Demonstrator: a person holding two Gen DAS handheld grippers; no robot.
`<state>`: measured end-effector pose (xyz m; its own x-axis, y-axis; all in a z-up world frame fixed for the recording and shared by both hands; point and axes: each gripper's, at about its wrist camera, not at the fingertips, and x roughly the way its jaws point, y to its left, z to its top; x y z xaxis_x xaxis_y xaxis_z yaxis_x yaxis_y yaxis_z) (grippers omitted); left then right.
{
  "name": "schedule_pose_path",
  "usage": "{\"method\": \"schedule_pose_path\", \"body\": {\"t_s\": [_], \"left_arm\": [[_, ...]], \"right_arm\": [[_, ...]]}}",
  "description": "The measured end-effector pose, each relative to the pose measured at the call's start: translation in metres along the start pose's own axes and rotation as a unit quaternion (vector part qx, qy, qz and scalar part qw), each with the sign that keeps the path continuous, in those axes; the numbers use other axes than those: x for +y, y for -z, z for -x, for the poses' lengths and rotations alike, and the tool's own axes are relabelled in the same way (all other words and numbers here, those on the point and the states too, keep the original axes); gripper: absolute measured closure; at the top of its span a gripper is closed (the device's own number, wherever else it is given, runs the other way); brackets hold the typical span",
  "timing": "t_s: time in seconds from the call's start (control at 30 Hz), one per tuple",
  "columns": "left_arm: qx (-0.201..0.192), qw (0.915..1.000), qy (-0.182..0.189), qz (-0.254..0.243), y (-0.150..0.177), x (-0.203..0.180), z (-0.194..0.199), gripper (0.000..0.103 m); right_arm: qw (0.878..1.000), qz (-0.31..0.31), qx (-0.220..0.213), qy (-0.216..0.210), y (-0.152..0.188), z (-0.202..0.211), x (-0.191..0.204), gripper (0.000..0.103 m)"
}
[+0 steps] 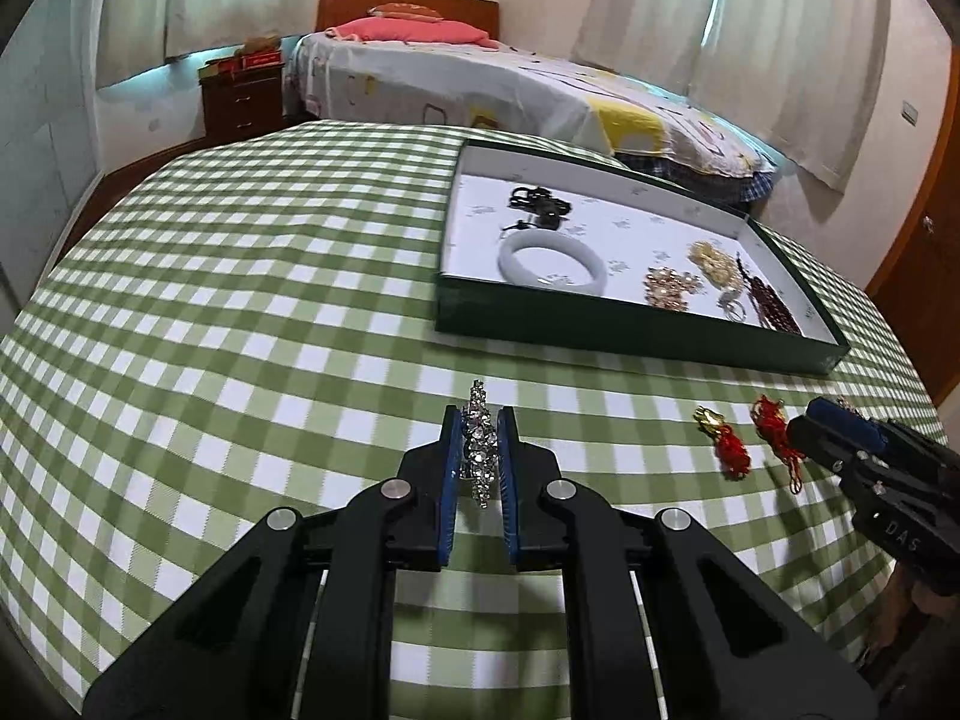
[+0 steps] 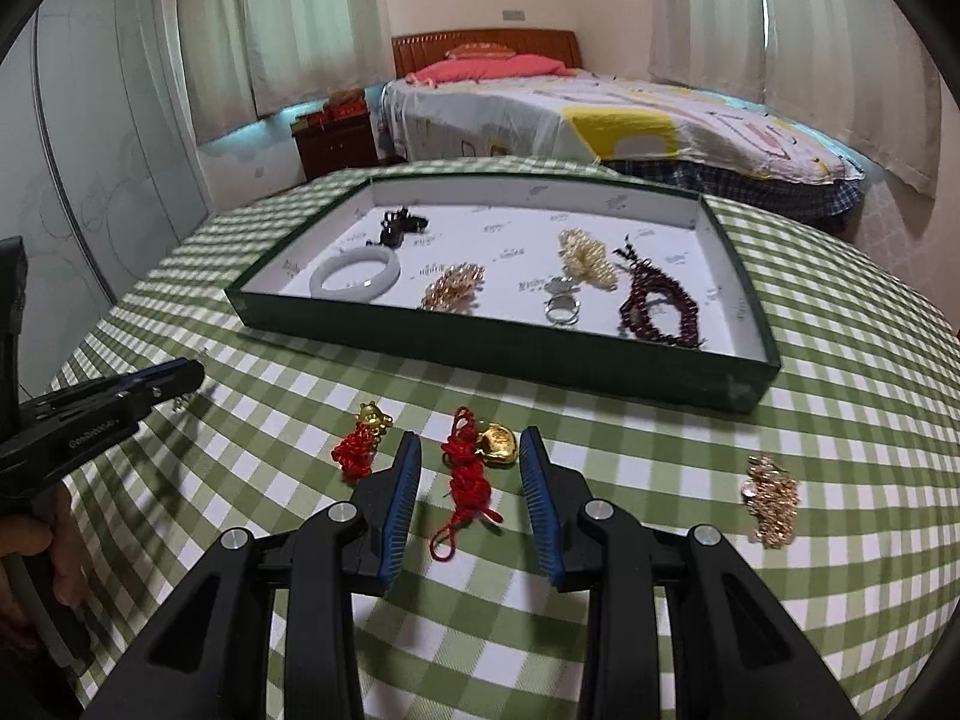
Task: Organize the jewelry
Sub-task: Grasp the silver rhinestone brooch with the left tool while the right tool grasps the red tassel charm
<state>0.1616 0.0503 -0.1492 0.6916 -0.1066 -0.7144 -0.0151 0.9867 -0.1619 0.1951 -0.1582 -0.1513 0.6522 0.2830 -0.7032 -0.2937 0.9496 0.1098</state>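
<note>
Holding a sparkly rhinestone bracelet (image 1: 479, 441), the left tool (image 1: 478, 420) has its blue pads pinched nearly together on it, the piece standing on edge between them with its long axis running along the fingers, away from the camera. Green tray (image 1: 630, 333) lies ahead and to the right of that tool, well apart, so my guess is the carry must swing right and forward to clear the near wall. Right tool (image 2: 469, 447) stands partly open, pads not touching anything; a gold charm on red cord (image 2: 480, 456) lies on the table between its fingers, cord trailing back toward the camera, gold end toward the tray. Second red-corded charm (image 2: 363, 441) sits just left of it, a gold chain heap (image 2: 773, 498) well to the right, all short of the tray. Inside the tray: white bangle (image 2: 355, 276), black piece, gold cluster, pearl bunch, silver ring, dark red beads. Table (image 2: 840, 420) wears a green-and-white checked cloth, soft, slightly rumpled. Bedroom beyond the tray: a bed (image 2: 600, 114) with patterned cover, pale curtains.
</note>
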Motion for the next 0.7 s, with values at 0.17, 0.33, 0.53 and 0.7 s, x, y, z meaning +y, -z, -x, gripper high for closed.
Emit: {"method": "schedule_pose_path", "body": {"t_s": [0.17,0.33,0.53,0.7], "left_arm": [[-0.002,1.0000,0.000,0.004,-0.001,0.001,-0.001,0.091],[-0.001,1.0000,0.001,0.001,0.001,-0.001,-0.001,0.091],[-0.003,1.0000,0.004,-0.007,0.002,-0.008,0.000,0.091],[-0.005,0.9998,0.009,-0.014,0.003,-0.015,0.003,0.091]], "right_arm": [[0.999,0.006,0.032,0.001,0.003,-0.013,0.003,0.069],[1.000,0.010,0.029,0.003,0.008,-0.010,0.002,0.091],[1.000,0.003,0.010,0.004,0.012,0.001,-0.001,0.092],[1.000,0.001,-0.018,0.008,0.009,0.015,-0.004,0.092]]}}
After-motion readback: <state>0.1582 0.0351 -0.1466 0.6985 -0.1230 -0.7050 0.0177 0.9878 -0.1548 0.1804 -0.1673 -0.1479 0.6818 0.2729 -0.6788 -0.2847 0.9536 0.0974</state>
